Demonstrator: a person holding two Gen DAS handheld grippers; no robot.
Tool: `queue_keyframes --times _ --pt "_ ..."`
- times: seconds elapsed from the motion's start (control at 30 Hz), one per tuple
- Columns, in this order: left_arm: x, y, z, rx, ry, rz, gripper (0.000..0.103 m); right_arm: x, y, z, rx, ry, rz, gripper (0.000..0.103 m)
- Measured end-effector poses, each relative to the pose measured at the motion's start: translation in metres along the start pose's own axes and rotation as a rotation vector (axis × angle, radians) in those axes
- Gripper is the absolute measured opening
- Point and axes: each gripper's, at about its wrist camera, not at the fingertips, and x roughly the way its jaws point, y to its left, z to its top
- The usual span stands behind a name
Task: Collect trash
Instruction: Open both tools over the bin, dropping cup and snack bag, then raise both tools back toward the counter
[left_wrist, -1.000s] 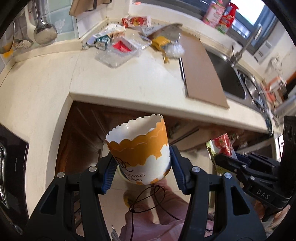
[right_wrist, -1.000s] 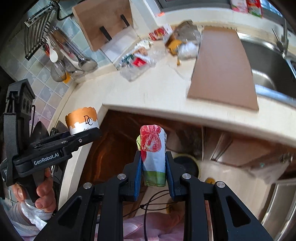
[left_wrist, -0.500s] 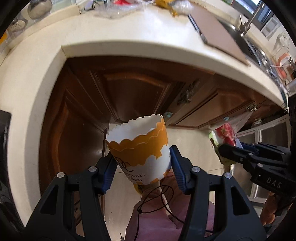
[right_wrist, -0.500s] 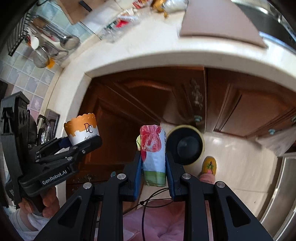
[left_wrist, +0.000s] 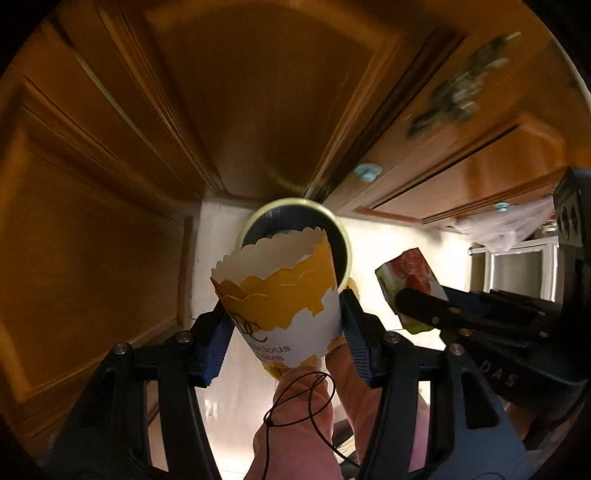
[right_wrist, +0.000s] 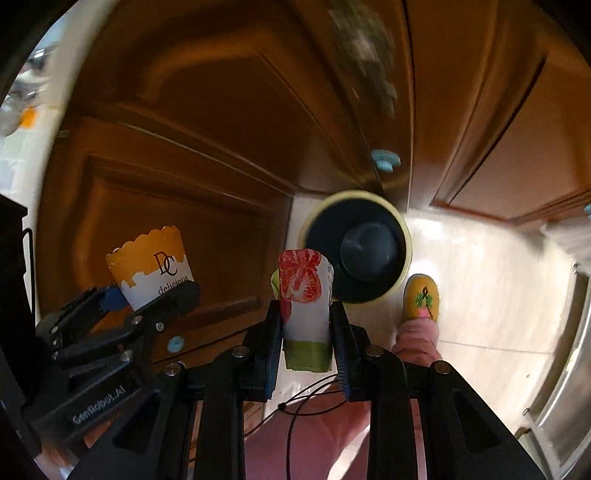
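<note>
Below both claws, on the floor by the cabinet doors, the bin (left_wrist: 341, 236) gapes under my left claw (left_wrist: 284, 325) gripping the paper cup (left_wrist: 280, 295), nearer than my right claw (right_wrist: 304, 328) clamping the carton (right_wrist: 304, 295).

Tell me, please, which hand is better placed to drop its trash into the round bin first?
Probably left: its orange-and-white paper cup overlaps the dark round bin in its own view; the right's tomato-print carton sits beside it.

Left gripper (left_wrist: 282, 328) and right gripper (right_wrist: 306, 328): jaws clamped, each angled downward.
</note>
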Motion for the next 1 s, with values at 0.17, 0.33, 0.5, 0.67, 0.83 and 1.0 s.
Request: queue_keyframes --times 0.17,0.33,0.5,0.67,0.83,1.0 --pt "0.062 0.003 0.009 -0.025 0.038 0.002 0.054 0.067 -0.030 0.018 0.035 0.036 -0.015 0.029" --pt "0.101 0.011 0.019 -0.077 0.063 -0.009 0.056 0.105 -0.048 0.037 0.050 0.049 -0.008 0.042" --pt "0.118 0.026 0.023 -0.125 0.093 -0.001 0.056 0.120 -0.057 0.051 0.054 0.058 -0.003 0.059" --pt "0.118 0.032 0.027 -0.142 0.109 -0.005 0.069 0.115 -0.057 0.060 0.055 0.048 0.015 0.067" --pt "0.099 0.034 0.027 -0.154 0.110 -0.009 0.070 0.102 -0.052 0.063 0.057 0.037 0.018 0.067" --pt "0.054 0.031 0.021 -0.156 0.091 0.004 0.070 0.072 -0.040 0.059 0.051 0.012 0.001 0.067"
